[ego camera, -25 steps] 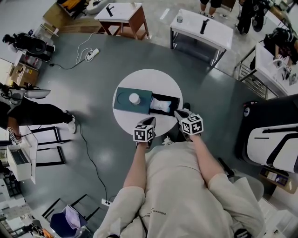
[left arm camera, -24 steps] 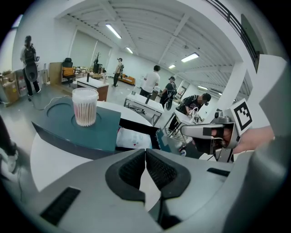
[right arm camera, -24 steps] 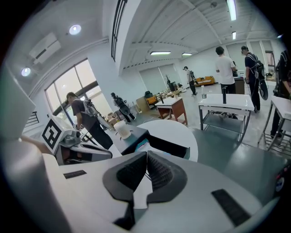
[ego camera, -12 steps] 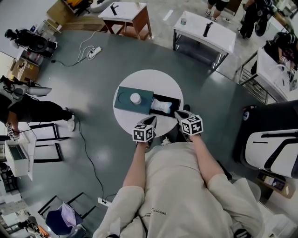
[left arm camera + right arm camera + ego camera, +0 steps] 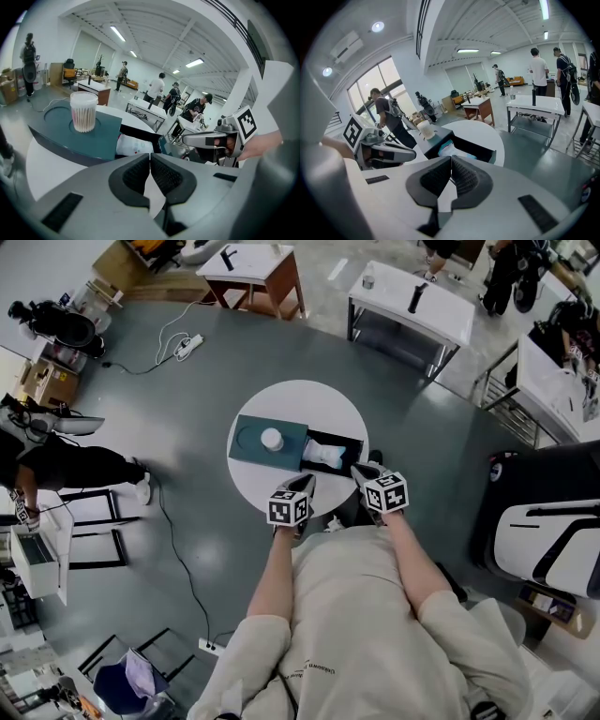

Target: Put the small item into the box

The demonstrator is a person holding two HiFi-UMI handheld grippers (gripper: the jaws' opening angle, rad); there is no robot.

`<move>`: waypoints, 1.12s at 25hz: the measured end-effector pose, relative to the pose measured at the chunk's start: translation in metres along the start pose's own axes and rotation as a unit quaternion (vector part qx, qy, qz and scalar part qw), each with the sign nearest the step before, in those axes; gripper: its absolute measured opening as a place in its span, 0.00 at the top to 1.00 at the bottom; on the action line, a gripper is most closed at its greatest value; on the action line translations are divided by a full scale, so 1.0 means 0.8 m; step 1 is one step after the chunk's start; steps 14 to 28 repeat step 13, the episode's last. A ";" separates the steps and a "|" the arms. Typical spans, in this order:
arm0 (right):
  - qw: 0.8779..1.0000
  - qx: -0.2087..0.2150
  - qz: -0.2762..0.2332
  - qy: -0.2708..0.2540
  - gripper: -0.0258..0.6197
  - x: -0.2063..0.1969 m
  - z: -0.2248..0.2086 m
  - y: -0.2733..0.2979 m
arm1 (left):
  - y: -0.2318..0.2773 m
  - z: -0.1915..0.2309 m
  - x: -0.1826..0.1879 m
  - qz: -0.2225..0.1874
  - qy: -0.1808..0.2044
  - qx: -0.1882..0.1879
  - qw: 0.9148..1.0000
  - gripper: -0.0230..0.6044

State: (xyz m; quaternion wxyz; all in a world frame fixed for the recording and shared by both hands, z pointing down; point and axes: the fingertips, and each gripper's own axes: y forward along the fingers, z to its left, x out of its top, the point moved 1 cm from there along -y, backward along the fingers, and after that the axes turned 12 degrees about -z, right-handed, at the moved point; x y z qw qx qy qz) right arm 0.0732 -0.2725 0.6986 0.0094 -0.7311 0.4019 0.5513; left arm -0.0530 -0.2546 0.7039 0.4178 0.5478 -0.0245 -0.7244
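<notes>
Head view: round table (image 5: 298,399), teal box (image 5: 251,450) toward its left edge with its drawer (image 5: 352,442) pulled out toward the right edge. A white packet (image 5: 322,454) lies in the drawer, and a small jar (image 5: 272,439) stands on the box's top. Left gripper (image 5: 302,486) and right gripper (image 5: 360,471) both sit at the near edge, holding nothing. Step is unclear: if the packet is the item, it's already in; if the jar, it's out on top. Any pick needs the jaws opened first. The near rim of the table is hidden by grippers and arms.

Left gripper view: jaws closed, pads touching, nothing between. Jar (image 5: 83,111) upright on the box (image 5: 93,136), packet (image 5: 133,145) half hidden behind the jaw body.

Right gripper view: right gripper (image 5: 451,169) jaws closed, empty. Jar (image 5: 425,129) and packet (image 5: 451,150) are small; the drawer floor and packet print are unreadable.
</notes>
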 end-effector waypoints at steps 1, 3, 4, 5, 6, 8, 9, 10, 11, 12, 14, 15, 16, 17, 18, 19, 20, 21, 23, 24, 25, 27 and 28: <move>1.000 0.001 0.003 -0.001 0.91 -0.002 0.001 0.002 | 0.000 0.002 0.000 0.001 0.000 0.001 1.000 0.92; 1.000 0.001 0.005 0.001 0.91 -0.004 0.001 0.004 | 0.000 0.003 0.000 0.002 0.003 0.000 1.000 0.92; 1.000 0.000 0.005 0.003 0.91 -0.004 0.000 0.004 | -0.001 0.003 0.000 0.002 0.004 -0.001 1.000 0.92; 1.000 -0.001 0.004 0.003 0.91 -0.004 0.001 0.005 | -0.002 0.003 0.000 0.002 0.005 -0.002 1.000 0.92; 1.000 0.000 0.004 0.002 0.91 -0.003 0.001 0.006 | -0.002 0.004 0.001 0.002 0.005 -0.001 1.000 0.92; 1.000 0.002 0.005 -0.001 0.91 -0.002 0.003 0.010 | -0.002 0.008 0.002 0.002 0.004 0.003 1.000 0.92; 1.000 0.003 0.006 -0.002 0.91 -0.002 0.004 0.011 | -0.002 0.010 0.003 0.001 0.004 0.003 1.000 0.92; 1.000 0.004 0.007 -0.003 0.91 -0.002 0.004 0.012 | -0.001 0.010 0.004 0.000 0.005 0.003 1.000 0.92; 1.000 0.003 0.007 -0.004 0.91 -0.002 0.005 0.013 | -0.001 0.010 0.005 -0.002 0.006 0.003 1.000 0.92; 1.000 0.003 0.008 -0.004 0.91 -0.002 0.005 0.013 | -0.002 0.010 0.007 -0.003 0.008 0.002 1.000 0.92; 1.000 0.003 0.009 -0.005 0.91 -0.002 0.006 0.014 | -0.002 0.010 0.009 -0.005 0.010 0.001 1.000 0.92; 1.000 0.003 0.009 -0.005 0.91 -0.002 0.006 0.014 | -0.002 0.010 0.009 -0.005 0.010 0.001 1.000 0.92; 1.000 0.003 0.009 -0.005 0.91 -0.002 0.006 0.014 | -0.002 0.010 0.009 -0.005 0.010 0.001 1.000 0.92; 1.000 0.003 0.009 -0.005 0.91 -0.002 0.006 0.014 | -0.002 0.010 0.009 -0.005 0.010 0.001 1.000 0.92; 1.000 0.003 0.009 -0.005 0.91 -0.002 0.006 0.014 | -0.002 0.010 0.009 -0.005 0.010 0.001 1.000 0.92; 1.000 0.003 0.009 -0.005 0.91 -0.002 0.006 0.014 | -0.002 0.010 0.009 -0.005 0.010 0.001 1.000 0.92; 1.000 0.003 0.009 -0.005 0.91 -0.002 0.006 0.014 | -0.002 0.010 0.009 -0.005 0.010 0.001 1.000 0.92; 1.000 0.003 0.009 -0.005 0.91 -0.002 0.006 0.014 | -0.002 0.010 0.009 -0.005 0.010 0.001 1.000 0.92; 1.000 0.003 0.009 -0.005 0.91 -0.002 0.006 0.014 | -0.002 0.010 0.009 -0.005 0.010 0.001 1.000 0.92; 1.000 0.003 0.009 -0.005 0.91 -0.002 0.006 0.014 | -0.002 0.010 0.009 -0.005 0.010 0.001 1.000 0.92; 1.000 0.003 0.009 -0.005 0.91 -0.002 0.006 0.014 | -0.002 0.010 0.009 -0.005 0.010 0.001 1.000 0.92; 1.000 0.003 0.009 -0.005 0.91 -0.002 0.006 0.014 | -0.002 0.010 0.009 -0.005 0.010 0.001 1.000 0.92; 1.000 0.003 0.009 -0.005 0.91 -0.002 0.006 0.014 | -0.002 0.010 0.009 -0.005 0.010 0.001 1.000 0.92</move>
